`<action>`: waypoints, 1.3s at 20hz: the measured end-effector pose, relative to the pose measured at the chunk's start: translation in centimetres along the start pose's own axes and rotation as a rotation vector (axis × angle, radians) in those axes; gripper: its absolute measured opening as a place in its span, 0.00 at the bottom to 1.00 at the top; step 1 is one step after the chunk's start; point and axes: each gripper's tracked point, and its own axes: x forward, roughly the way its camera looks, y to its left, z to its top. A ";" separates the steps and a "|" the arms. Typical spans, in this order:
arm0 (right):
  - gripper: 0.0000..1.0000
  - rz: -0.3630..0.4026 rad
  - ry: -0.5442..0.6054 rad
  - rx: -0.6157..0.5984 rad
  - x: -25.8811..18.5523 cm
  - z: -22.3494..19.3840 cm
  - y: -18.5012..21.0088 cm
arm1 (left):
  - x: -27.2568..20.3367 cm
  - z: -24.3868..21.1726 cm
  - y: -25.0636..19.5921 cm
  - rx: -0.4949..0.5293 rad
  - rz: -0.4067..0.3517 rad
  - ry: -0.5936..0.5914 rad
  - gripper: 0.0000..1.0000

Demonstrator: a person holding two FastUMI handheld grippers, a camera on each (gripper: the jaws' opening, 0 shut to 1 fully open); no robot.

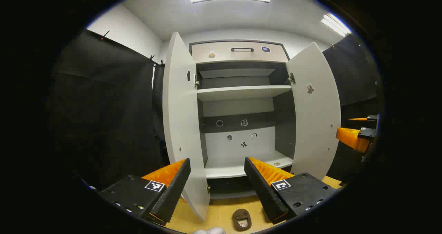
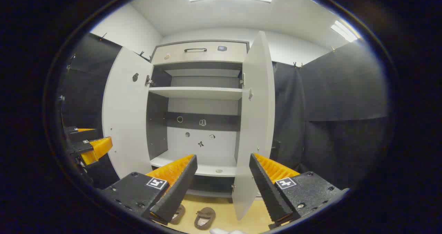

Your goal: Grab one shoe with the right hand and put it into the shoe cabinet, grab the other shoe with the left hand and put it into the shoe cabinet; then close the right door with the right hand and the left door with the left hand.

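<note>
Jaws wide and empty on left gripper (image 1: 217, 178) and right gripper (image 2: 222, 178), raised before the shoe cabinet (image 1: 238, 99) with left door (image 1: 183, 123) and right door (image 2: 255, 123) open, two brown shoes (image 2: 204, 217) on the wooden floor (image 2: 224, 216) below.

My gripper (image 2: 221, 185) is open at the frame's bottom, facing the cabinet (image 2: 200, 116), both doors wide. Two shoes (image 2: 204, 217) lie on the floor at bottom centre.
</note>
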 end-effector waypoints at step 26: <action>0.99 0.058 0.339 -0.084 -0.4 -18.4 3.8 | 1.1 -2.4 1.0 0.000 -0.009 0.031 0.96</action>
